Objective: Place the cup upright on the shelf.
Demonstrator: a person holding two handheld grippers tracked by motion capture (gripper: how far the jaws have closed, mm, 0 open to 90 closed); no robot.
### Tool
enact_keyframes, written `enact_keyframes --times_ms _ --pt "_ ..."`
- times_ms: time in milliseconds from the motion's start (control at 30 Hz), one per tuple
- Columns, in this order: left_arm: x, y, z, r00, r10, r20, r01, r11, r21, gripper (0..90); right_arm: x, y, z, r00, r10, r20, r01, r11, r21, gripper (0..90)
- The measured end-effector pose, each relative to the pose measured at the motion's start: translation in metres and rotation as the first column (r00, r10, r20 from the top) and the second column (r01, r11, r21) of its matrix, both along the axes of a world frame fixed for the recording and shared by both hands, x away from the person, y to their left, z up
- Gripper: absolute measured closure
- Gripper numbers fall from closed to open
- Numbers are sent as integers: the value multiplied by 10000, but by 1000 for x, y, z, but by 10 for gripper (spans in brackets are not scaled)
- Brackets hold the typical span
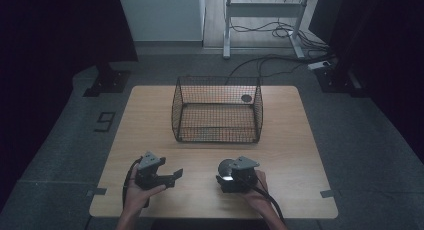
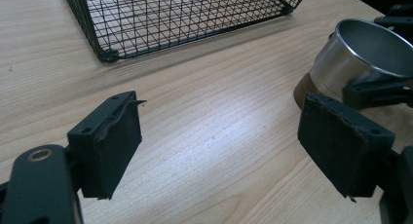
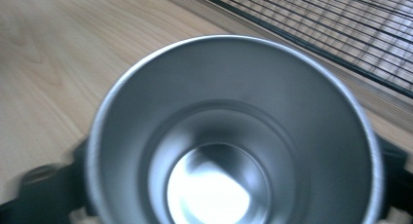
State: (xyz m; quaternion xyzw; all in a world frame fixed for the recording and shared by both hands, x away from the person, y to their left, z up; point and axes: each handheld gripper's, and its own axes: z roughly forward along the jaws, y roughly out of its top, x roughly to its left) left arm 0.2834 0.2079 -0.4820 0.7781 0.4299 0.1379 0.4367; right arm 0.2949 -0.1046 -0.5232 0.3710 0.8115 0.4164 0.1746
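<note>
So, I count one metal cup [image 1: 226,169], one wire basket [image 1: 217,110] and two grippers on one wooden table [image 1: 295,140]. The cup stands at about 5 o'clock from the table's middle, near the front edge. My right gripper [image 1: 231,179] has it: the fingers are closed onto its sides, and in the right gripper view I look straight down into it, with dark fingers [image 3: 48,185] pressing at the left and right of its wall. My left gripper [image 1: 170,177] is at about 7 o'clock, resting apart from the cup; its fingers [image 2: 109,146] stand wide open and hold nothing, only bare table between them.

The basket sits at 12 o'clock from the cup, well apart, and nothing lies between them.

The cup is round, of brushed shiny steel, with a brown band at its foot. The basket is black fine mesh, rectangular, open at top. The finger pads are black and a little frayed. The table has pale wood grain.
</note>
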Motion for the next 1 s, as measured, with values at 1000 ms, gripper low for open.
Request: enact_keyframes --times_ms 1000 --pt "1 6 2 9995 302 84 -301 9995 -106 164 0 -11 19 9989 155 441 -174 9989 434 182"
